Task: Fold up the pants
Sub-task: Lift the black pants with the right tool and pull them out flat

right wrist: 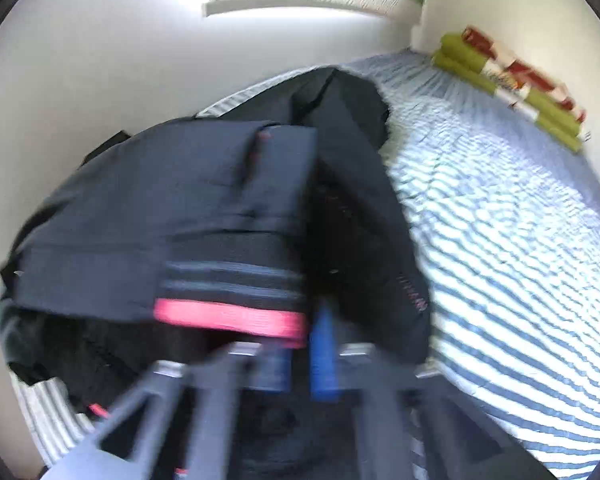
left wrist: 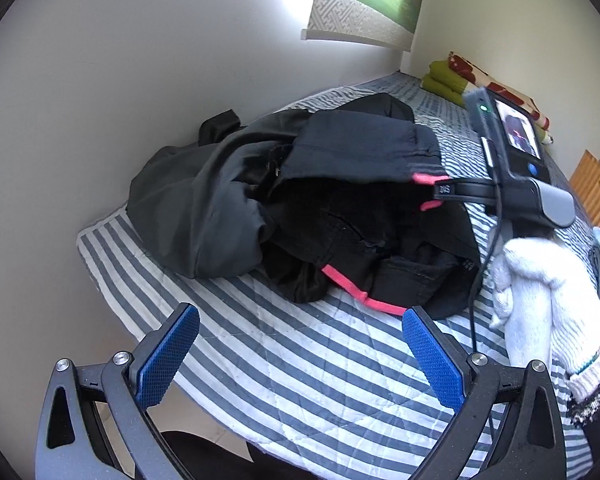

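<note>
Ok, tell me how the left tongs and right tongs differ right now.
The left tongs are wide open and hold nothing; the right tongs are shut on the pants at the pink waistband. The left tongs hover over bare striped bedding; the right tongs lift cloth off the pile. Both have blue pads.

Right tool (right wrist: 300, 356) — motion-blurred.

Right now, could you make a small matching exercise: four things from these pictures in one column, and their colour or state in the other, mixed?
Things:
1. left gripper
2. right gripper
3. waistband trim
4. bed cover

States:
A. grey and white stripes
B. shut on the pants
C. open, holding nothing
D. pink

Pairs: 1-C, 2-B, 3-D, 4-A
</note>
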The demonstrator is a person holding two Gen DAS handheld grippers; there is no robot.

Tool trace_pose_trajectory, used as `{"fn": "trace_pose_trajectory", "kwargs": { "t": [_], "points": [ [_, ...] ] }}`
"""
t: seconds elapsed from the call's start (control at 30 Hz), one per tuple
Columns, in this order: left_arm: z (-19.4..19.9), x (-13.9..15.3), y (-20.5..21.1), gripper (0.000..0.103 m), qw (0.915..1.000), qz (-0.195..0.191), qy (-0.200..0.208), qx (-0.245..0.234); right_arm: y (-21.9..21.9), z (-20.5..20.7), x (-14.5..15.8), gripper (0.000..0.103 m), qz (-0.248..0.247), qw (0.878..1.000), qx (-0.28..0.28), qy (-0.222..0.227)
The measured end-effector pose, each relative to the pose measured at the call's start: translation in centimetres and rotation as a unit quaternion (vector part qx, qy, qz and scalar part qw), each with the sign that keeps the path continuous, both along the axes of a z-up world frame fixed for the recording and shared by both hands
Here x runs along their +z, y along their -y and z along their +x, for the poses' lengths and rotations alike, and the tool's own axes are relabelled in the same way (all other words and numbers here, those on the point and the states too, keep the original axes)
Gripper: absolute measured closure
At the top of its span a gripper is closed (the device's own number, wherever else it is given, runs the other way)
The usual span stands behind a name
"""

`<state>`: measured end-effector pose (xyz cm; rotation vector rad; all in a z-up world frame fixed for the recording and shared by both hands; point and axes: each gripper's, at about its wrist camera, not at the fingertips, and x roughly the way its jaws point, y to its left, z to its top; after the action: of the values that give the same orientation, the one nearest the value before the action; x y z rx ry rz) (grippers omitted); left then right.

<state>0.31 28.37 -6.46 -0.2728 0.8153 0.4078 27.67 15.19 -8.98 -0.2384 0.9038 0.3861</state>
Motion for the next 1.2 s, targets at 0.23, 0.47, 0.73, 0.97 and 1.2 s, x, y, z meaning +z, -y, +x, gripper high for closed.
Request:
{"fn": "trace_pose_trajectory", "kwargs": {
  "t": [0.23,0.47,0.73,0.97,1.2],
  "points": [
    [-0.5,1.5,1.1,0.001,0.9997,0.02,0.01,-0.006,3.9,-2.9,5.4,0.1,0.008,0.996,-0.031,0.079],
    [-1.1,3.3,3.8,0.001,0.999,0.029,0.029,-0.021,16.5,-6.5,14.2,0.1,-0.01,0.974,-0.13,0.185],
    [-0.1,5.4,10.8,0.001,0.9941,0.041,0.048,-0.088,30.5,-14.5,21.4,0.099,-0.026,0.939,-0.226,0.259],
    [1.1,6.6,17.3,0.001,0.985,0.051,0.059,-0.154,42.6,-21.4,22.9,0.099,-0.039,0.901,-0.338,0.268],
    [3.0,6.3,21.1,0.001,0.9781,0.057,0.047,-0.194,53.5,-21.3,17.4,0.095,-0.072,0.894,-0.419,0.141]
  ]
}}
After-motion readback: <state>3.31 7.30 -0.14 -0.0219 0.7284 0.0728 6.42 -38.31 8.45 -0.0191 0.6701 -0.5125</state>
